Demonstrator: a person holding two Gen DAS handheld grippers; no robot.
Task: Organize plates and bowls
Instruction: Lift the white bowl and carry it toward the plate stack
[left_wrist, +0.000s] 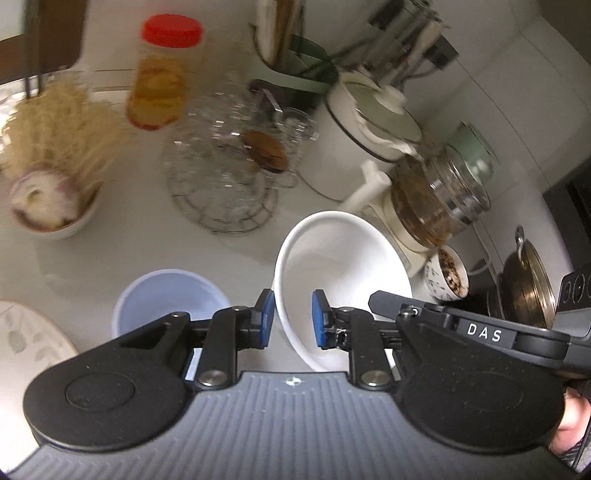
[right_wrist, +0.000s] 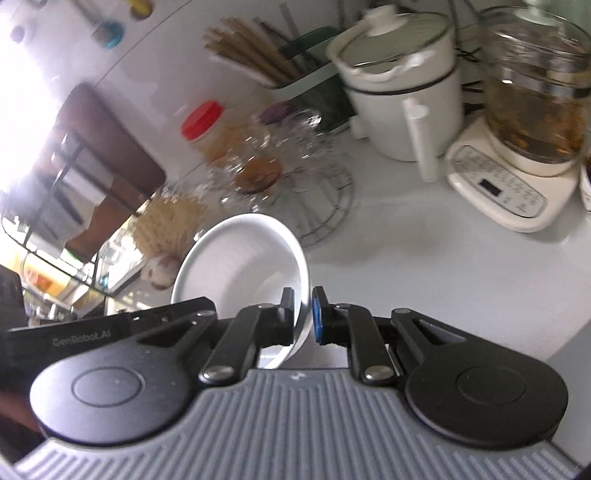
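A white bowl (left_wrist: 343, 266) is held tilted above the counter; its rim sits between the fingers of my left gripper (left_wrist: 293, 317), which looks shut on it. The same white bowl (right_wrist: 240, 266) shows in the right wrist view, where my right gripper (right_wrist: 303, 315) is shut on its rim from the other side. The right gripper's black body (left_wrist: 480, 332) reaches in from the right in the left wrist view. A light blue bowl (left_wrist: 166, 299) stands on the counter just left of my left gripper. A patterned plate (left_wrist: 26, 339) lies at the far left edge.
A wire rack with glass cups (left_wrist: 225, 166), a red-lidded jar (left_wrist: 162, 74), a bowl of noodles and onion (left_wrist: 51, 206), a white electric pot (left_wrist: 369, 125), a glass kettle on its base (left_wrist: 436, 195), a small patterned cup (left_wrist: 447, 273) and a metal pot (left_wrist: 528, 280) crowd the counter.
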